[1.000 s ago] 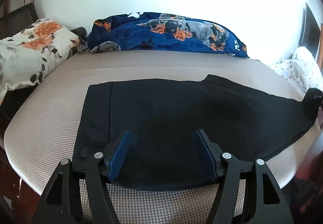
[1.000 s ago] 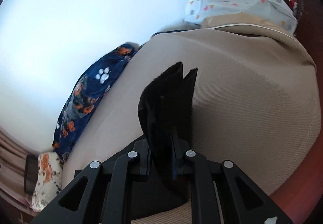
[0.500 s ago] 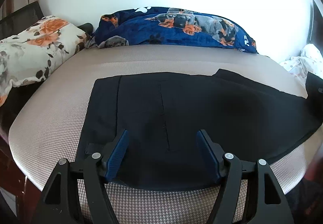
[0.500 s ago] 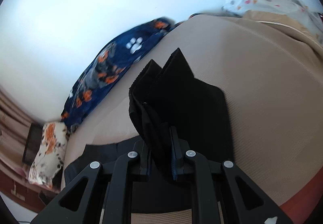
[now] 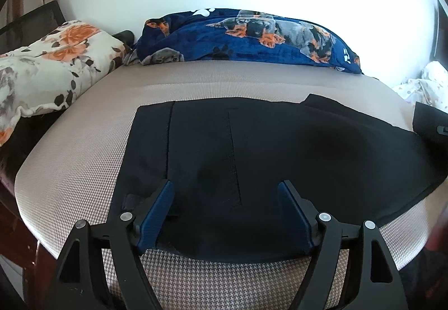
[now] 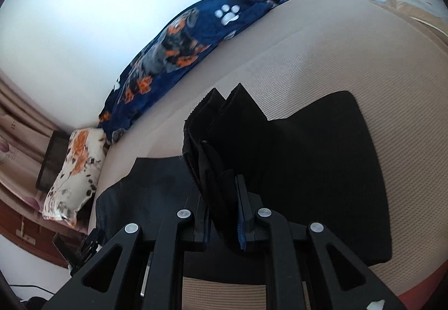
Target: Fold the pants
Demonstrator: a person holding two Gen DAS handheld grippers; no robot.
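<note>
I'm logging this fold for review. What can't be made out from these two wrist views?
- Left wrist view: the black pants' far right end runs behind a dark object at the frame edge.
- Right wrist view: the layers pinched in the right gripper hide the inner finger faces.
- Left gripper: whether its fingers touch the fabric is unclear.

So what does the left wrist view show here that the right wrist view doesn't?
Only the left view: the open left tongs over the flat waist end of the pants. Only the right view: the right tongs shut on the bunched leg hems, lifted off the bed. Both: the pants, bed, dog blanket and floral pillow.
</note>
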